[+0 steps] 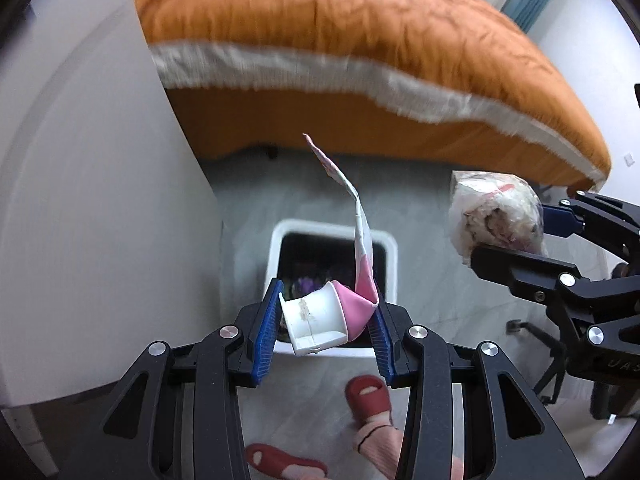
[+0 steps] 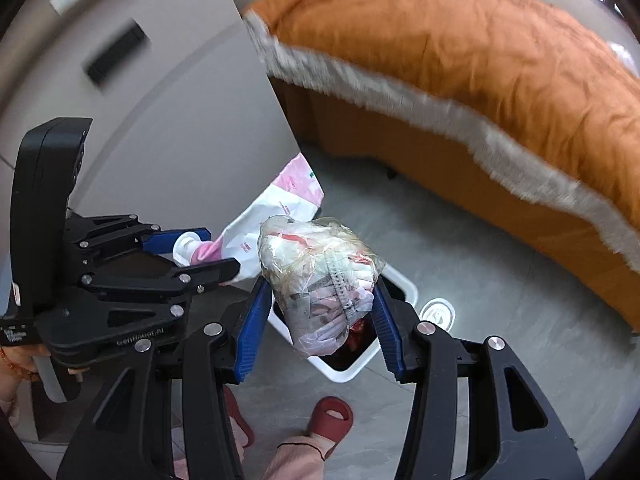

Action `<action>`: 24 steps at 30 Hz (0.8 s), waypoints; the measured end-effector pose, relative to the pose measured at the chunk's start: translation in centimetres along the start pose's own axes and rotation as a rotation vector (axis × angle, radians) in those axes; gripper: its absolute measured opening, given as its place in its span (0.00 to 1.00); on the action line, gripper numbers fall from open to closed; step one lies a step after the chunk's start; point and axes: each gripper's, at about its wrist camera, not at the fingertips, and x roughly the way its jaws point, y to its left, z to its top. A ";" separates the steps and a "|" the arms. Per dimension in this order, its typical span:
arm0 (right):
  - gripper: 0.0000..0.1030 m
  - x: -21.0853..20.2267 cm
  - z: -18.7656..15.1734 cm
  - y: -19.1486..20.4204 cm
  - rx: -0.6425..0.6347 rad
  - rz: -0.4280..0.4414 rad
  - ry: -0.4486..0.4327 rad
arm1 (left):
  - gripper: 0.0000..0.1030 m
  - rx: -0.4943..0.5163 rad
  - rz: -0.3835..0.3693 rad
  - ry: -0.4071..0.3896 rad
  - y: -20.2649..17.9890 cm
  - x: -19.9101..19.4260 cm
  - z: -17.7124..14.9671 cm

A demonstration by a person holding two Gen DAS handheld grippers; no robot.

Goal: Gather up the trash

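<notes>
Left wrist view: the left gripper (image 1: 326,320) clamps a flattened pink-and-white tube (image 1: 320,322) above a white trash bin (image 1: 276,248). The right gripper (image 2: 318,306) squeezes a clear bag of trash (image 2: 320,280) over the bin. Printing on the tube is unreadable.

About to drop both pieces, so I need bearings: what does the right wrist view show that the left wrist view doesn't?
Right wrist only: a round floor drain beside the bin, a dark slot in the beige wall, and the pink-and-white tube's printed broad face.

Left wrist only: the tube's white cap end head-on and a chair leg.

Both: the left gripper shut on the tube, the right gripper shut on the clear trash bag, the white bin below, the orange bed, red slippers.
</notes>
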 end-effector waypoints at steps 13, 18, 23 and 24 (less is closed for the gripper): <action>0.96 12.7 -5.5 -5.4 0.071 -0.043 0.128 | 0.89 -0.022 0.051 0.123 1.7 15.0 -2.7; 0.96 13.1 -6.0 -5.4 0.077 -0.051 0.147 | 0.90 -0.006 0.052 0.130 1.2 15.1 -2.8; 0.96 11.6 -4.9 -4.7 0.071 -0.061 0.125 | 0.90 -0.005 0.052 0.111 1.1 12.9 -1.8; 0.96 11.0 -4.6 -4.7 0.070 -0.062 0.117 | 0.90 -0.006 0.052 0.102 1.2 12.0 -1.6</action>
